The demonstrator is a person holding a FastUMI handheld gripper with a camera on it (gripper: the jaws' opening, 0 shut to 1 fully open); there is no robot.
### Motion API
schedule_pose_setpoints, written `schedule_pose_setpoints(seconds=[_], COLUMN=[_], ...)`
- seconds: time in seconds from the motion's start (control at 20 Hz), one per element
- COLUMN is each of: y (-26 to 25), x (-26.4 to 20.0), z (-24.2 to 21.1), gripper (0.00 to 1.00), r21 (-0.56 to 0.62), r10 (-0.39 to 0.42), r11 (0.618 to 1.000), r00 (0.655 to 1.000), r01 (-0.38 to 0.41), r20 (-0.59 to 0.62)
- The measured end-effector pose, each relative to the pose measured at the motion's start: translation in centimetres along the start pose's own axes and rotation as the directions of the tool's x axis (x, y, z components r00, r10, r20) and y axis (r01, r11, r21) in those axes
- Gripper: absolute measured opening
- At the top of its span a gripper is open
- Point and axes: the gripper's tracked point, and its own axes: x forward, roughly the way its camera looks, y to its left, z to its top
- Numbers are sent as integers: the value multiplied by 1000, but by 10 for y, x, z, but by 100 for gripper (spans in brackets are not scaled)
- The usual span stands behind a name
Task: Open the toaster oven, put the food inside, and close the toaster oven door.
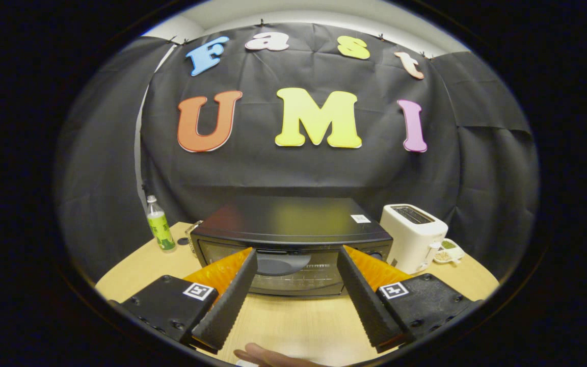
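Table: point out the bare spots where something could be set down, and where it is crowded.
Free: the table strip between the open tool and the closed toaster oven, though a fingertip sits at its near edge; also the patch in front of the bottle. Crowded: right of the oven, where the white toaster and a small cup stand close together.

Gripper [297,257] fingers spread wide, holding nothing, framing the closed toaster oven [292,239] at twelve o'clock on the wooden table [293,321]. Bottle [160,224] at ten o'clock; white toaster [411,235] at two o'clock; fingertip [265,356] at six.
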Motion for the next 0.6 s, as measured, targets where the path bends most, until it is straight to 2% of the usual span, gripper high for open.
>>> schedule_pose_setpoints(seconds=[0.15, 0.4, 0.6], y=[8, 19, 21], x=[22, 57, 63], z=[0, -1, 2], gripper=[100, 100, 100], r21=[-57, 7, 15], r10=[1, 5, -33], r11=[998, 1000, 999], r00=[1000, 1000, 999], r01=[-1, -5, 33], r20=[0, -22, -25])
